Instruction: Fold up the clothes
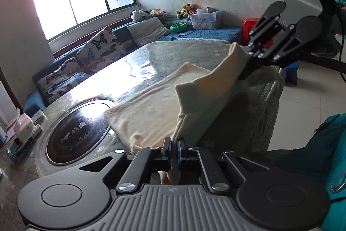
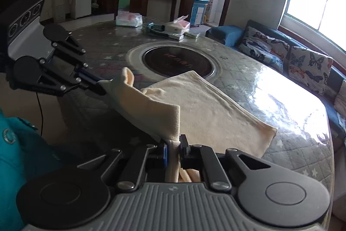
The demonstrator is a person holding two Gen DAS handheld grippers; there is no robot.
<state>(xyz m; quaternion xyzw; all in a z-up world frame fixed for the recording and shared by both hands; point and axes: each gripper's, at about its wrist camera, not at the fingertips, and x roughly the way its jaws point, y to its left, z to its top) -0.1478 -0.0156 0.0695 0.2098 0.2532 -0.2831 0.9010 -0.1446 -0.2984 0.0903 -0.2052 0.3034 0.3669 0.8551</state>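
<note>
A cream cloth (image 1: 151,105) lies on the quilted table (image 1: 173,53), its near edge lifted and stretched between both grippers. My left gripper (image 1: 174,149) is shut on one corner of the cloth at the table's near edge. My right gripper (image 1: 248,62) is shut on the other corner, raised at the right. In the right wrist view the right gripper (image 2: 173,149) pinches the cloth (image 2: 212,105), and the left gripper (image 2: 97,84) holds the far corner at the left. The rest of the cloth lies flat on the table (image 2: 292,144).
A round black hotplate (image 1: 77,131) is set into the table beside the cloth; it also shows in the right wrist view (image 2: 177,62). Tissue packs (image 2: 128,20) and small items stand at the table's far end. A sofa with butterfly cushions (image 1: 99,49) runs along the window.
</note>
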